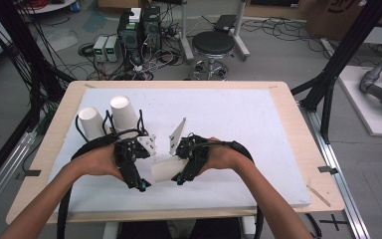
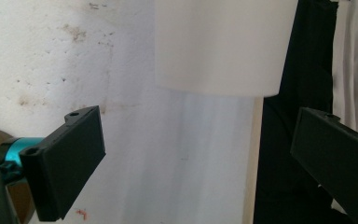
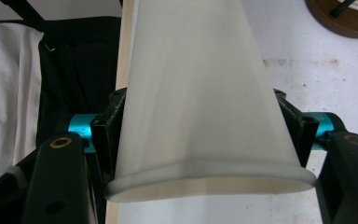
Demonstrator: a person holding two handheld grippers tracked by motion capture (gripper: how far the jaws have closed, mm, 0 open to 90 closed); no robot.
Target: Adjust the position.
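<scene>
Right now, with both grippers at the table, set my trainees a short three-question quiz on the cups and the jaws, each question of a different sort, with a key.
1. True or false: the right gripper has its jaws shut on a white paper cup.
2. Multiple choice: how do the left gripper's jaws stand? A) shut on a cup B) open, with nothing between them C) shut on a cable
3. Short answer: how many upside-down cups stand on the white board beyond the grippers, in the high view?

Key
1. True; the cup's rim looks squeezed flat.
2. B
3. Two: the left cup and the right cup.
</scene>
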